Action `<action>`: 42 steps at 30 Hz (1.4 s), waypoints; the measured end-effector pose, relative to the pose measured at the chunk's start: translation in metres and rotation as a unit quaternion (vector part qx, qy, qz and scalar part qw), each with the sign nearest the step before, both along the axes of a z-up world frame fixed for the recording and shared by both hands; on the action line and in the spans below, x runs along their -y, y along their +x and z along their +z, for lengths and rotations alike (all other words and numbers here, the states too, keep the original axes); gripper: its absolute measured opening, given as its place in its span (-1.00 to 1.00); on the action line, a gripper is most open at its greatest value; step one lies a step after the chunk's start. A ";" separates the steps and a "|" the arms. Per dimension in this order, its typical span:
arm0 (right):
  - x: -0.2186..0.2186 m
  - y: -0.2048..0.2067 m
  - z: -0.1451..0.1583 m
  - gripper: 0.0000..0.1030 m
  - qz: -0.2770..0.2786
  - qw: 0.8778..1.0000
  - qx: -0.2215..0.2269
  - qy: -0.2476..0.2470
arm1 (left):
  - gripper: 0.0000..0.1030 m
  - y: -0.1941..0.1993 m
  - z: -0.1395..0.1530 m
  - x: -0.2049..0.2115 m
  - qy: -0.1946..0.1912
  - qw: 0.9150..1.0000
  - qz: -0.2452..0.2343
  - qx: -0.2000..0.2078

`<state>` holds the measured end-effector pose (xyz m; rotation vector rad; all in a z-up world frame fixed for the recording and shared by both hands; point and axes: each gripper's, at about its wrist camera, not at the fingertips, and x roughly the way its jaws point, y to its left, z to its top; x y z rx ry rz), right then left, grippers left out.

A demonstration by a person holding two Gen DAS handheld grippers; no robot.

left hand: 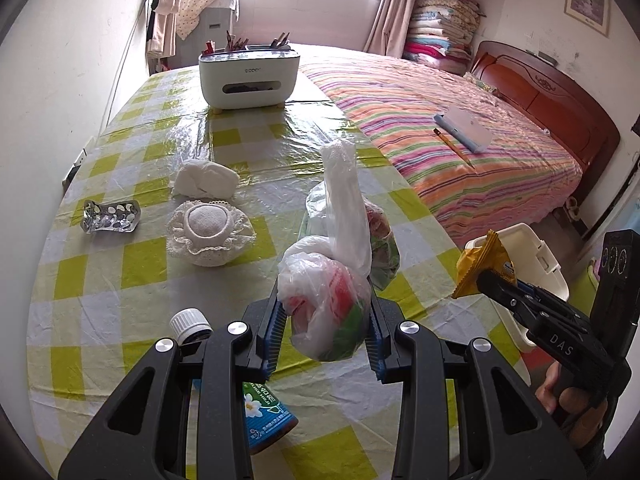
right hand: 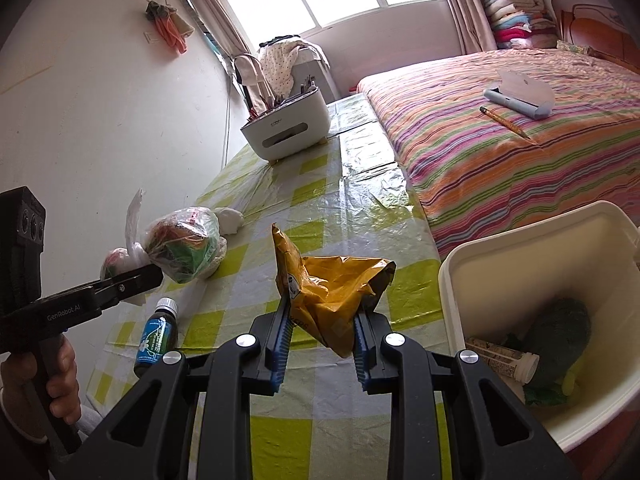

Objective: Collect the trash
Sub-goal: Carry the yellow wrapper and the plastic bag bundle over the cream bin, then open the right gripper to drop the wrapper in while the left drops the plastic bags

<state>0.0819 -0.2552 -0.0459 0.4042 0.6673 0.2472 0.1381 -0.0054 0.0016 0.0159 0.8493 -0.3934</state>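
Above the checked table (left hand: 132, 264), the left claw (left hand: 326, 332) grips a knotted plastic bag (left hand: 332, 280) of scraps, lifted clear of the cloth, while the right claw (right hand: 320, 344) clamps a crumpled yellow snack wrapper (right hand: 328, 288) beside the white bin (right hand: 520, 264), which holds other trash

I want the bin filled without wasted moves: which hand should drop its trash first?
Right. The right gripper holds the yellow wrapper beside the open white bin. The left gripper holds the plastic bag over the table, farther from the bin.
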 end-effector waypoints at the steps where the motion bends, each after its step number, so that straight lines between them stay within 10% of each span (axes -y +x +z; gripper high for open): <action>1: 0.005 -0.001 0.000 -0.50 -0.004 1.000 0.000 0.003 | -0.36 -0.002 0.000 0.003 -0.002 1.000 -0.004 -0.001; 42: 0.107 -0.035 -0.017 -0.46 -0.145 0.988 -0.015 0.042 | -0.35 -0.052 -0.036 0.121 -0.020 0.991 -0.125 -0.046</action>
